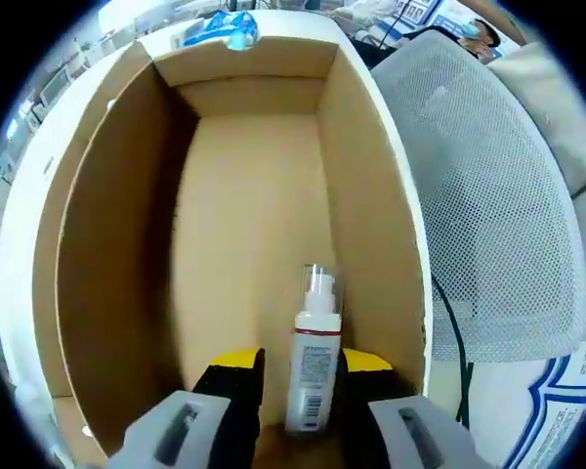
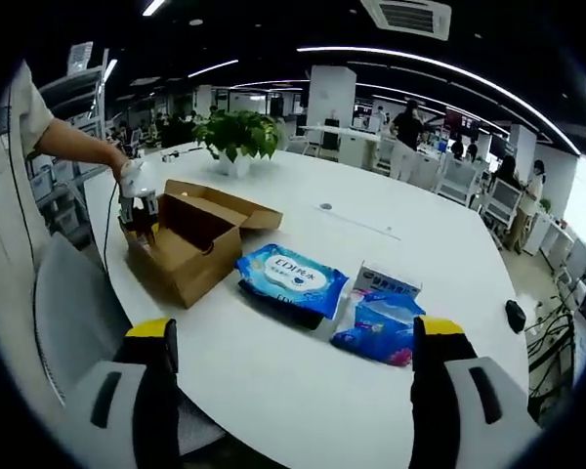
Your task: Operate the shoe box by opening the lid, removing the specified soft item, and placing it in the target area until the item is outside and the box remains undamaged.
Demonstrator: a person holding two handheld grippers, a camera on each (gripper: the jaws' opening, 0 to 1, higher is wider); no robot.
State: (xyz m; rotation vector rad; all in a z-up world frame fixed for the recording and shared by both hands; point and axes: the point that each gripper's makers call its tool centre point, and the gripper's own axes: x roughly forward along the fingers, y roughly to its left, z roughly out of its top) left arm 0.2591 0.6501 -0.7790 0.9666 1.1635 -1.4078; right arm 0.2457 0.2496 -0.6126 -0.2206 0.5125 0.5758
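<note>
Left gripper (image 1: 293, 386): nearest the lens in the left gripper view; black jaws with yellow tips, clenched on either side of a white spray bottle (image 1: 313, 357), down inside the box.
Spray bottle: upright, clear cap on top, printed label with a red band; sits between the jaws near the box's near end, toward its right wall.
Shoe box (image 1: 244, 195): plain brown cardboard, open; bare floor and walls beyond the bottle. In the right gripper view it stands at the left side of the table, lid flap (image 2: 230, 205) folded back.
Blue packet (image 1: 220, 27): lies just past the far wall of the box, on the table.
Mesh chair back (image 1: 488, 205): grey-white, just beside the box's right wall.
Right gripper (image 2: 293, 376): jaws spread wide, nothing between them; hangs over the near edge of the white table (image 2: 391, 254), well apart from the box.
Person's hand (image 2: 127, 176): at the box's far left end, holding the other gripper down into it.
Wipes pack (image 2: 291, 278): blue and white, flat on the table just right of the box.
Blue soft packs (image 2: 381, 327): right of the wipes, beside a small white carton (image 2: 386, 280).
Potted plant (image 2: 236, 137): on the table behind the box.
Background: open office, people standing at far desks.
</note>
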